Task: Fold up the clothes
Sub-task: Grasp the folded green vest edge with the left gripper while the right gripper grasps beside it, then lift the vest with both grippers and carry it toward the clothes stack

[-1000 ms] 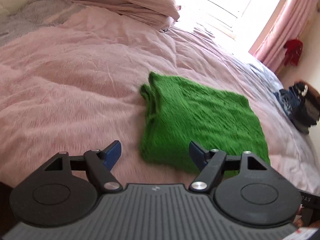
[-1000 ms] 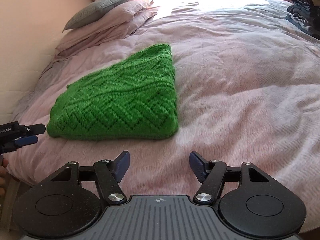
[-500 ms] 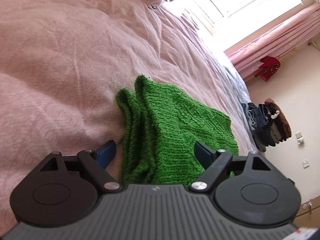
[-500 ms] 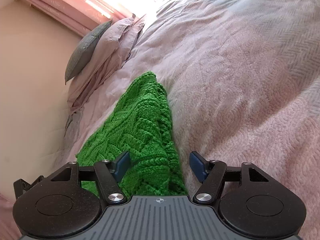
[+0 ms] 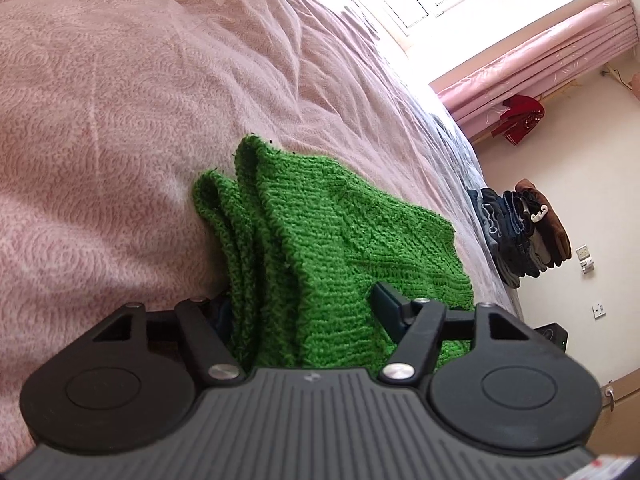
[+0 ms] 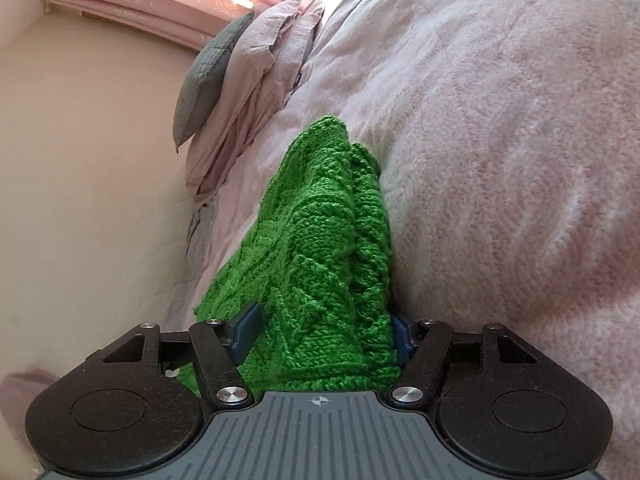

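Slippage is the main worry here; the green knitted garment [image 5: 332,240] lies folded in several layers on the pink bedspread [image 5: 120,100], and each gripper has straddled one of its near corners; the left gripper [image 5: 304,312] is closing with the stacked edge between its jaws, though its left finger is buried behind the knit and I cannot tell whether the pads press yet; the right gripper [image 6: 324,332] stands wide, its blue pads flanking the thick bundle [image 6: 320,240] without clearly squeezing it. Judging from this, a bite that catches only the upper layers would let the lower folds drop and undo the stack once lifted; the loose, open knit could also snag on a pad edge or stretch out of shape under an uneven pull; the lower finger may pinch the bedspread along with the wool, since it sits pressed into the soft cover; if one side grips before the other, the fold would skew.
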Demonstrator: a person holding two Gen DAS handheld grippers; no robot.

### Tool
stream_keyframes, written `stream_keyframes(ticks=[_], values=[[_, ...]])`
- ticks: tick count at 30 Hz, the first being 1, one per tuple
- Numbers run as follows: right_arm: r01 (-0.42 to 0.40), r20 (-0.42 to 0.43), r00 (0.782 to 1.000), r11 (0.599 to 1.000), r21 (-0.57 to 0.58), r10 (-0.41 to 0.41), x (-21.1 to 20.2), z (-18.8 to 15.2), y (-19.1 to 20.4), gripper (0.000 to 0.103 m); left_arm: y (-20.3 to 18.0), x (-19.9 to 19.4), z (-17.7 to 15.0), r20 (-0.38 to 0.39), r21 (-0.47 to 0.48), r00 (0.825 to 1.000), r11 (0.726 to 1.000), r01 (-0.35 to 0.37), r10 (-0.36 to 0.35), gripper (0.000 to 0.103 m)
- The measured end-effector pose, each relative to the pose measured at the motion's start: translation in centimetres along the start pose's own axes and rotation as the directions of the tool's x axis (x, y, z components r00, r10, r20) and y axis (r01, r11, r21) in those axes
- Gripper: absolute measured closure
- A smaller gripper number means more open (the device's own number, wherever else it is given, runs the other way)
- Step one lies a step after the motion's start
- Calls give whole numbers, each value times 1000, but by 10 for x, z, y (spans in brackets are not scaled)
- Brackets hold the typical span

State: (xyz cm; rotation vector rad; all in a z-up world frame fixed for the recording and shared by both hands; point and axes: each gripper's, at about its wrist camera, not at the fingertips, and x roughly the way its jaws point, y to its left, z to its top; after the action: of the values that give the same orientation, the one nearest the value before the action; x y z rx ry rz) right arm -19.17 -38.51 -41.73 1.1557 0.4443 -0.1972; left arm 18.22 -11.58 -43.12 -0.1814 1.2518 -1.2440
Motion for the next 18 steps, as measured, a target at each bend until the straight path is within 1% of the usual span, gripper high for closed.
stream_keyframes(ticks=[2, 4, 5, 6, 7, 8, 10, 12, 15, 18], values=[[12, -6, 1000, 1000, -21, -12, 6, -2, 3, 41, 0, 0, 0, 1, 10, 1000, 1000, -3, 3, 42], [27, -11, 1000, 999, -24, -27, 7, -4, 3, 51, -1, 0, -1, 7, 27, 1000, 1000, -10, 10, 48], [24, -10, 1000, 1000, -15, -24, 6, -7, 1, 61, -2, 0, -3, 13, 39, 1000, 999, -16, 16, 50], [13, -6, 1000, 1000, 0, -13, 4, -10, -2, 67, -4, -1, -4, 20, 52, 1000, 998, -21, 19, 54], [5, 8, 1000, 1000, 13, -5, 2, -14, -3, 69, -6, -2, -5, 28, 65, 999, 998, -24, 22, 59], [8, 21, 1000, 1000, 12, -9, 0, -17, -3, 71, -10, -4, -8, 39, 83, 999, 996, -32, 29, 61], [40, 42, 998, 999, -7, -39, -3, -23, 7, 73, -17, -8, -11, 59, 113, 997, 992, -57, 50, 67], [73, 58, 996, 997, -32, -71, -6, -25, 20, 75, -27, -13, -15, 81, 142, 994, 986, -84, 73, 71], [120, 74, 991, 987, -106, -113, -12, -27, 43, 76, -45, -20, -21, 112, 182, 988, 976, -121, 102, 73], [146, 84, 987, 979, -141, -135, -22, -31, 58, 76, -62, -25, -26, 132, 200, 986, 971, -129, 104, 74]])
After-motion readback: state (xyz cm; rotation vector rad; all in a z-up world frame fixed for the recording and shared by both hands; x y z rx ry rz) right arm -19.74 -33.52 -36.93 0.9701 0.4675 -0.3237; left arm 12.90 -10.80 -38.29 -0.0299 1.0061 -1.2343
